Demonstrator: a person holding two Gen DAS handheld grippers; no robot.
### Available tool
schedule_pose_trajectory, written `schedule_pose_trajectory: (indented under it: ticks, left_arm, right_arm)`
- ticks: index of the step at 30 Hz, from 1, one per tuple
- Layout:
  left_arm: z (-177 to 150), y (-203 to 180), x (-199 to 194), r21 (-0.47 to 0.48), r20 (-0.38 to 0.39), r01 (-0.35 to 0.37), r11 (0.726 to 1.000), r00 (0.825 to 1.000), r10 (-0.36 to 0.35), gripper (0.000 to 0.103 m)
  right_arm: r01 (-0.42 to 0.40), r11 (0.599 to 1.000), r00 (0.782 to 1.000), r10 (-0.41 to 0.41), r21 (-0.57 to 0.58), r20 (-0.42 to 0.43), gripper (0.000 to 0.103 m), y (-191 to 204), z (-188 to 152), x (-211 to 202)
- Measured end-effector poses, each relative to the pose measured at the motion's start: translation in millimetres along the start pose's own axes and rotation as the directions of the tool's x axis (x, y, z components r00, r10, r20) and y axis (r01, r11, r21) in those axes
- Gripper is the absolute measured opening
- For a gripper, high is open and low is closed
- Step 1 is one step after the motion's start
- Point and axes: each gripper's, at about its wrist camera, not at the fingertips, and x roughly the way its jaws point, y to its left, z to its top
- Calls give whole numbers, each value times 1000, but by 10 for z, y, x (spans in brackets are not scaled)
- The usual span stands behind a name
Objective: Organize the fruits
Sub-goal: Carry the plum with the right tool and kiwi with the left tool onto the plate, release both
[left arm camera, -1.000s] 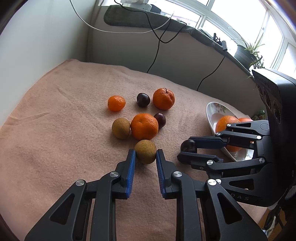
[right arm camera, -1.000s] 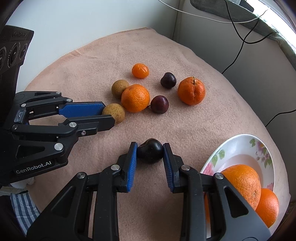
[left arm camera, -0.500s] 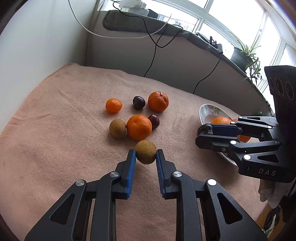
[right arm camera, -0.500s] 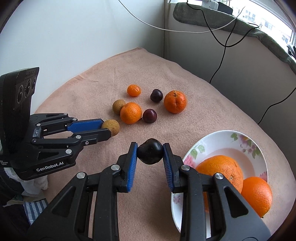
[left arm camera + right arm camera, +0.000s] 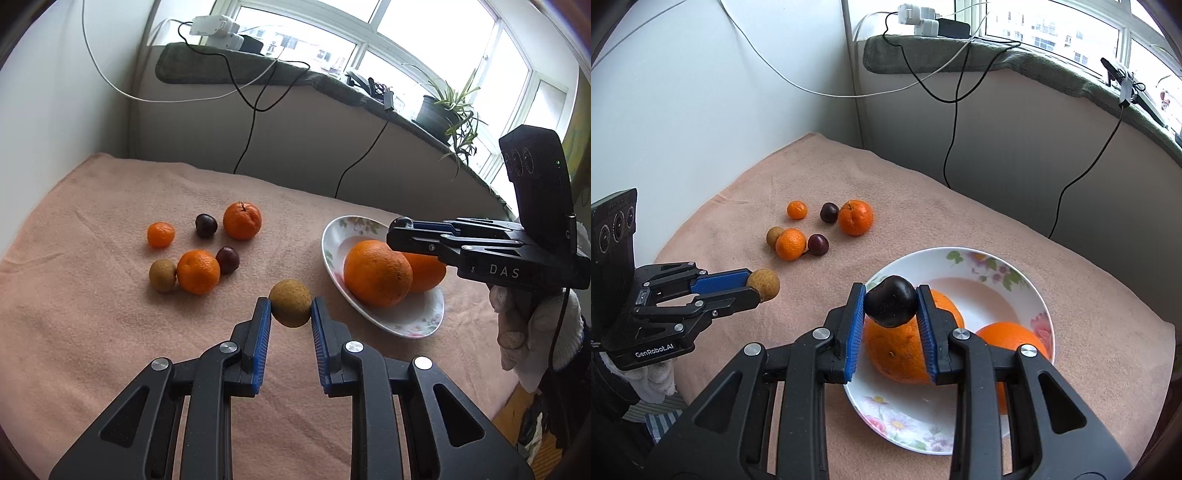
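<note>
Nearest in the right wrist view, the right gripper [image 5: 890, 304] is clamped on a dark plum [image 5: 891, 302], its blue pads pressing both sides, and it hangs over the near rim of a white flowered bowl [image 5: 975, 258] on the desk [image 5: 1089, 306], which is covered by a peach-pink cloth. Under the plum, at 6 o'clock from it, a large orange [image 5: 897, 354] lies in the bowl, with a second orange [image 5: 1012, 338] at 4 o'clock. At 9 o'clock, well apart, the left gripper [image 5: 762, 286] is closed on a brown kiwi-like fruit [image 5: 764, 284], lifted clear of the cloth and outside the bowl. Farther off, at about 11 o'clock, the loose fruit sits in a cluster: a mandarin [image 5: 791, 243] touching a second brown fruit [image 5: 774, 236], a plum [image 5: 817, 244] just beside it, then a small mandarin [image 5: 797, 209], another plum [image 5: 829, 212] and a bigger orange [image 5: 855, 217]. Beyond, cables [image 5: 951, 122] hang from the windowsill [image 5: 1015, 55].
</note>
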Motion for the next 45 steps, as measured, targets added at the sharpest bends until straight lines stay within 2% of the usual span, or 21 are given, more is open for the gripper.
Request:
schedule_pose_trajectory:
  ticks: [7, 15, 27, 42, 43, 45]
  left_arm:
    - [-10, -458, 99, 64, -21, 93, 994, 996, -92, 21]
    - [-14, -884, 268, 131, -47, 148, 980, 989, -143, 21]
    - [-20, -1156, 415, 180, -67, 163, 970, 986, -153, 21]
    - [-1, -1230, 468, 198, -63, 151, 968, 988, -141, 21]
    - [5, -1232, 472, 199, -60, 148, 969, 988, -139, 21]
    - [3, -1241, 456, 204, -58, 148, 968, 989, -139, 22]
  right_arm:
    - [39, 998, 999, -39, 53, 4, 29, -296, -62, -70]
    - [45, 993, 999, -45, 109, -3, 29, -572, -104, -26]
    - [27, 992, 1000, -27, 124, -5, 29, -662, -67, 64]
    - [20, 992, 1000, -20, 126, -1, 29, -659, -24, 117]
    - [21, 992, 1000, -21, 126, -2, 31, -659, -23, 121]
    - [27, 991, 1000, -27, 133, -3, 50, -666, -24, 123]
